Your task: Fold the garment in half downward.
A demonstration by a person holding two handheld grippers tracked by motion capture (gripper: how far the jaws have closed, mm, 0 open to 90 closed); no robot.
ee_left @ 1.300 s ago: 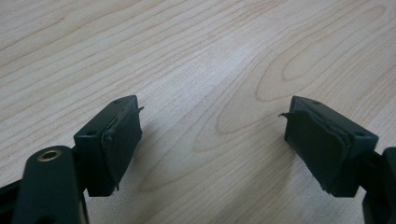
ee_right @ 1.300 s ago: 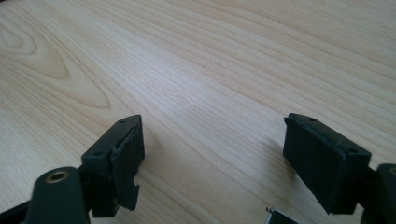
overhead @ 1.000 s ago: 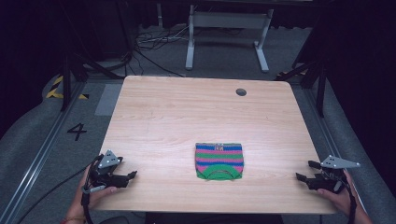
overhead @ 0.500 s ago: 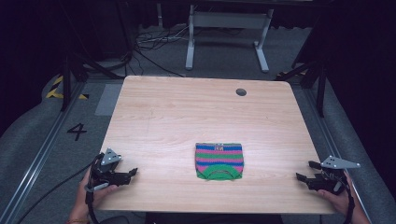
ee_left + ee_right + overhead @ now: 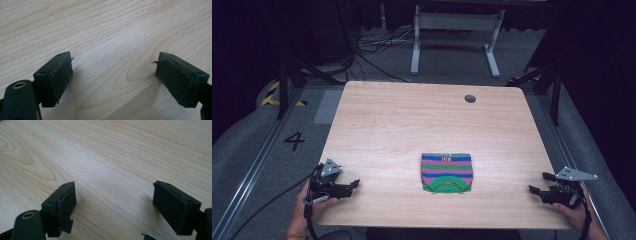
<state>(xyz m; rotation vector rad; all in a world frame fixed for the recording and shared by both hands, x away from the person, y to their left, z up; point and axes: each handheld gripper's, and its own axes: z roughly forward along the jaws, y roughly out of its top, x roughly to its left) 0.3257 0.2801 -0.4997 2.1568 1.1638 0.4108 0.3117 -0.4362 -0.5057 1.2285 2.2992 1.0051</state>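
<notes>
The cloth (image 5: 447,173) lies on the bench (image 5: 412,125) between both tongs, slightly nearer the right tongs (image 5: 541,190). Left tongs (image 5: 347,186) and right tongs both stand apart, empty.

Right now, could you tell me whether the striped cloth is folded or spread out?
Folded: the striped cloth lies as a compact, flat rectangle on the table.
</notes>
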